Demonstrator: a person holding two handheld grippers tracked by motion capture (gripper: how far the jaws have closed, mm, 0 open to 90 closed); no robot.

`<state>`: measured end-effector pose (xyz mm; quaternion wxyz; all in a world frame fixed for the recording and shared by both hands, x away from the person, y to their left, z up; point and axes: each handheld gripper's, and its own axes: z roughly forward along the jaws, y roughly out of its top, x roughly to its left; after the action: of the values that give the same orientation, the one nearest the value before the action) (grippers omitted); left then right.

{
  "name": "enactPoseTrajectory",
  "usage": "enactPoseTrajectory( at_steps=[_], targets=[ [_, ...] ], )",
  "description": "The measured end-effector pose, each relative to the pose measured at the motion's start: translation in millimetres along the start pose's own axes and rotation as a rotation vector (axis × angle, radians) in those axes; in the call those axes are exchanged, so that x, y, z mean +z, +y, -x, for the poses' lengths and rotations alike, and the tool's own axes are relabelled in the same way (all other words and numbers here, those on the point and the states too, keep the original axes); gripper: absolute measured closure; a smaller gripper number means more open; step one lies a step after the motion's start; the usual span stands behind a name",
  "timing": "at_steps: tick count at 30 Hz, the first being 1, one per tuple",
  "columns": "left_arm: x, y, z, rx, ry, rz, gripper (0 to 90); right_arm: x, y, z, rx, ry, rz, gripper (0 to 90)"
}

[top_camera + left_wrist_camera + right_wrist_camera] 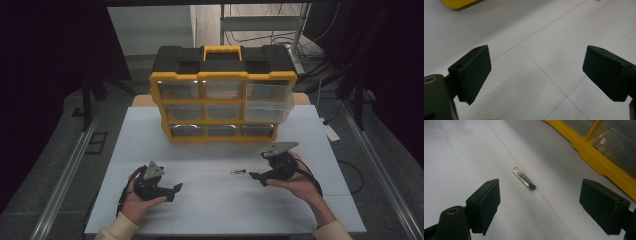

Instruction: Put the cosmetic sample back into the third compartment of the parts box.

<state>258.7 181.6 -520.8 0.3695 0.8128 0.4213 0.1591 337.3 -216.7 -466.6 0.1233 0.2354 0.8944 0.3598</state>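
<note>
small clear tube (523, 178) (black-tipped), flat on table (215, 200)

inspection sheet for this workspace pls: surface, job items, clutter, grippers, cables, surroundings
Surface: white table with thin seam lines, no spills seen.
Job's things: yellow and black drawer organiser upright at the far side, its upper right drawer pulled out; small clear tube with a dark tip lying flat on the table, ahead of the right gripper.
Clutter: nothing seen.
Grippers: left gripper open, nothing between its jaws; right gripper open, nothing gripped.
Cables: one trails from each gripper; more cables on the floor behind the table.
Surroundings: dark curtains both sides, metal floor rails, a metal frame behind.
</note>
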Motion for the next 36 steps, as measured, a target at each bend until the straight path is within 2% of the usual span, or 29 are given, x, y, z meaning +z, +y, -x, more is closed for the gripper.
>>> enactPoseTrajectory(
  at_steps=[7,16,24,36],
  targets=[
    [0.2,0.4,1.1,0.006,0.001,0.002,8.8,5.1,8.4,-0.4,-0.026,0.031,-0.019,17.3],
    [-0.4,0.7,0.8,0.008,0.001,0.002,8.8,13.5,15.1,3.1,-0.059,0.036,-0.044,17.1],
    [-0.3,0.7,0.8,0.008,0.003,0.001,8.7,24.5,22.0,0.8,-0.09,0.073,-0.072,18.3],
    [-1.6,1.5,1.4,0.013,0.008,0.004,8.6,53.1,30.9,2.8,-0.14,0.152,-0.16,19.4]
  ],
)
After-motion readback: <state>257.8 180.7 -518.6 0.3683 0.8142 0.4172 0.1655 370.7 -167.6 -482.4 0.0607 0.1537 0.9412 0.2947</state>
